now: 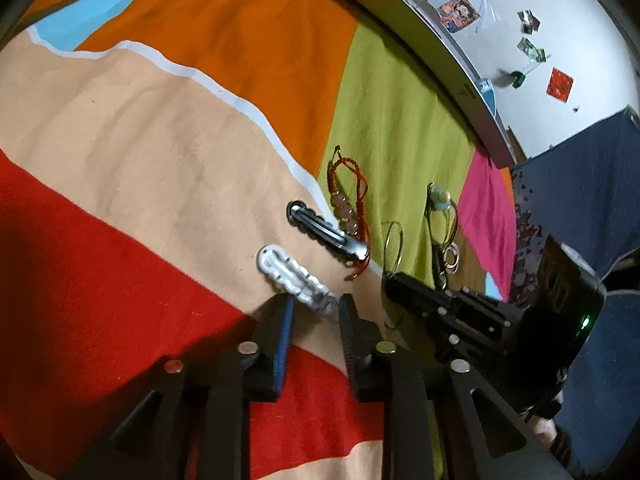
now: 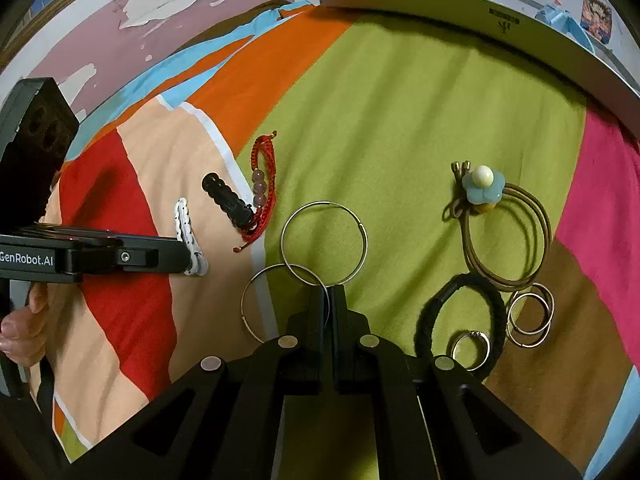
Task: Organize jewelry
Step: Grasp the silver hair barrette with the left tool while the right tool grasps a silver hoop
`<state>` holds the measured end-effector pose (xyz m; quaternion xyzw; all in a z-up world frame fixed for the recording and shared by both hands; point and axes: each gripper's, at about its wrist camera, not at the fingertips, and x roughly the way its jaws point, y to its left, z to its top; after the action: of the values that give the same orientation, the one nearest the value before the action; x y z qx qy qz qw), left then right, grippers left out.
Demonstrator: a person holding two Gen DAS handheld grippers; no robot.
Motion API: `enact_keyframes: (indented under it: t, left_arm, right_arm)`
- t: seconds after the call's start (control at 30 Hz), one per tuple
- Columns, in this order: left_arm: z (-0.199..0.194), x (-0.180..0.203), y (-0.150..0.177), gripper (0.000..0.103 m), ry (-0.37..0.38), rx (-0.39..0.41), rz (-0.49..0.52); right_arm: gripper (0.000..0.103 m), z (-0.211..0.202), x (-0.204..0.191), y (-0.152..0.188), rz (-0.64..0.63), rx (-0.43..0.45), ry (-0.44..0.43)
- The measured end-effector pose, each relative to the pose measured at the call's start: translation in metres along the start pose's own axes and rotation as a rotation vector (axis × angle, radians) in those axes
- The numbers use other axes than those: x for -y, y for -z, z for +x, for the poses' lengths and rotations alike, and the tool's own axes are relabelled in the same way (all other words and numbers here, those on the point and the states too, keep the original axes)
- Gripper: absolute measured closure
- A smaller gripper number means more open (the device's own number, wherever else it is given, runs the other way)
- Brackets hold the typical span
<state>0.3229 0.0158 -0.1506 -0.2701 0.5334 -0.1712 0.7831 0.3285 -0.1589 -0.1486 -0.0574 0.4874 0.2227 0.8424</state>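
Progress looks early: jewelry lies scattered on the striped blanket point(image 2: 400, 120). Right gripper point(image 2: 329, 300) is clamped on the lower hoop earring point(image 2: 256, 300), which overlaps its twin point(image 2: 324, 242). Left gripper point(image 1: 316, 308) is spread around the white hair clip's point(image 1: 294, 276) end. Black clip point(image 2: 230, 198), red bracelet point(image 2: 262, 184), hair ties and small rings look unsorted.
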Motion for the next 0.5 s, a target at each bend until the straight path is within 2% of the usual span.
enact_keyframes:
  t: [0.1, 0.2, 0.27, 0.33, 0.37, 0.5]
  left_arm:
    - [0.0006, -0.0009, -0.0035, 0.066, 0.039, 0.001, -0.029]
    - [0.0010, 0.0012, -0.0039, 0.065, 0.030, 0.013, -0.020]
    - [0.0043, 0.0044, -0.0036, 0.070, -0.002, 0.019, -0.008]
    - [0.0074, 0.0058, -0.0050, 0.089, -0.060, 0.023, 0.003]
    - [0.0082, 0.0054, -0.0058, 0.092, -0.079, 0.025, 0.005]
    - [0.0070, 0.0050, -0.0071, 0.093, -0.085, 0.035, 0.017]
  right_arm:
    - [0.099, 0.0002, 0.0002, -0.0003, 0.004, -0.003, -0.003]
    - [0.099, 0.0002, 0.0012, -0.0008, 0.008, -0.008, -0.009]
    - [0.099, 0.0004, 0.0033, -0.0012, 0.022, -0.010, -0.017]
    - [0.099, 0.0013, 0.0032, -0.0018, 0.021, -0.011, -0.015]
    - [0.099, 0.0019, 0.0024, -0.0015, 0.020, -0.012, -0.012]
    - [0.099, 0.0058, 0.0021, -0.0019, 0.039, -0.017, -0.014]
